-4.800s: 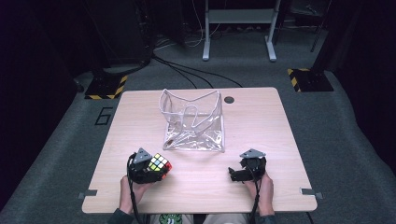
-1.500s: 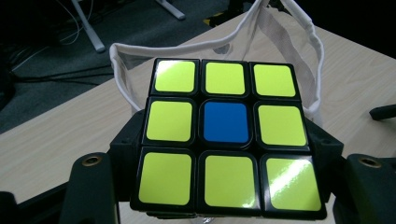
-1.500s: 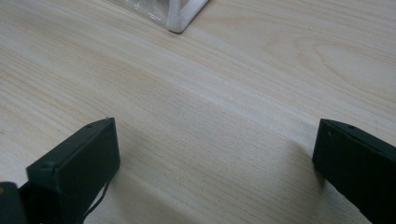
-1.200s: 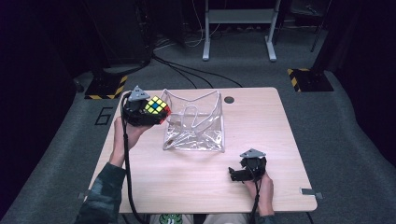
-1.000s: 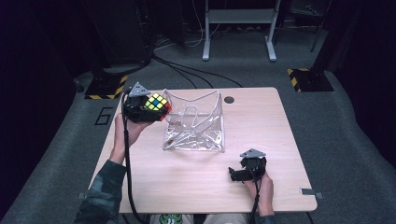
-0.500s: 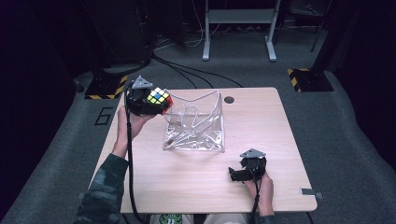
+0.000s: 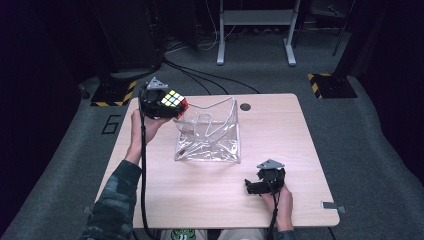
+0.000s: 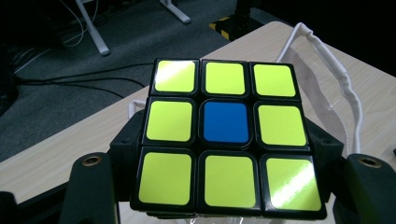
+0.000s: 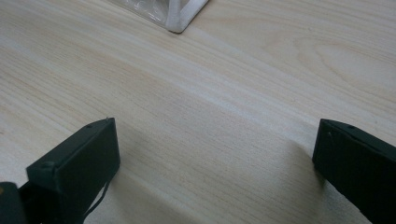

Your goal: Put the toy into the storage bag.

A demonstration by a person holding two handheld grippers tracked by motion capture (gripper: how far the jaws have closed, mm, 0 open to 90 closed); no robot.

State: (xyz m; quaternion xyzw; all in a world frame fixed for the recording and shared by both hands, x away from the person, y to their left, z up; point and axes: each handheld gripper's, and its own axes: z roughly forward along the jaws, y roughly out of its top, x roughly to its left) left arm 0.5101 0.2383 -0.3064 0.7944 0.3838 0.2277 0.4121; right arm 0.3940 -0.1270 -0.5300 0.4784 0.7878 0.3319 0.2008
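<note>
On the worktop (image 7: 280, 200) stands a clear bag (image 7: 210, 132), mouth open; carry the cube (image 7: 172, 102) over that mouth before letting go. Left hand-held gripper (image 7: 167, 106) clamps the cube at the bag's far-left corner; right hand-held gripper (image 7: 252, 187) rests open.

The table (image 7: 210, 200) is seen from above and from the person's side, looking forward and down, far enough back that the floor around it is taken in. The left gripper view is taken along raised jaws, close behind the Rubik's cube (image 8: 224, 140) clamped between them, with the clear bag (image 8: 336, 88) just beyond and to the right. The right gripper view is taken low over the tabletop, between parted jaws. The clear bag's corner (image 9: 180, 16), ahead of those jaws, is shared with the high view (image 7: 207, 135).
</note>
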